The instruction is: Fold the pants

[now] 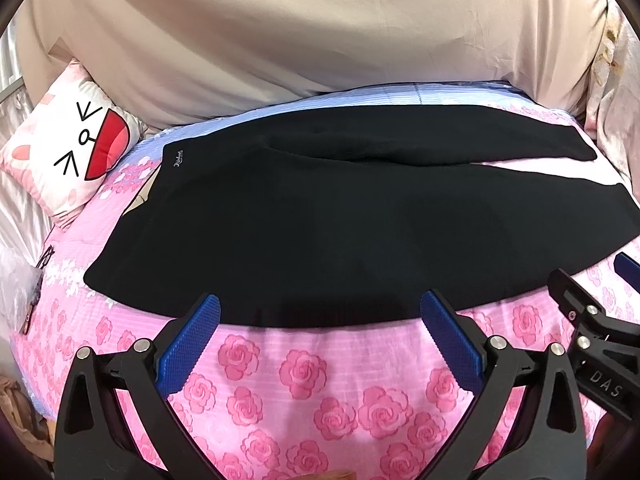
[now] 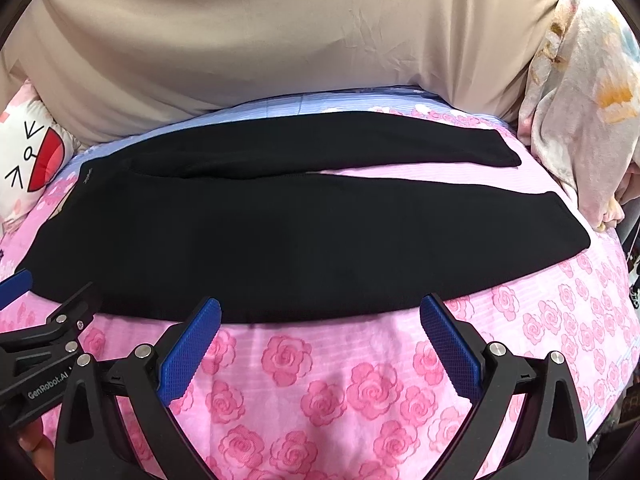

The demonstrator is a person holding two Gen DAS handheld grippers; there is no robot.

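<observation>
Folding not started, as far as visible: black pants point(image 1: 320, 216) lie flat and spread on the pink rose bedspread point(image 1: 304, 372), legs apart, waistband toward the cartoon pillow point(image 1: 76, 152). Left gripper point(image 1: 320, 320) and right gripper point(image 2: 320, 320) both released, empty, side by side at the pants' near edge, not gripping it.

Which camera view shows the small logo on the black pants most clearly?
The left wrist view. There the logo on the black pants is nearer and its pale lettering stands out, though unreadable. The right wrist view shows it only as a faint, smaller mark near the left edge.
</observation>
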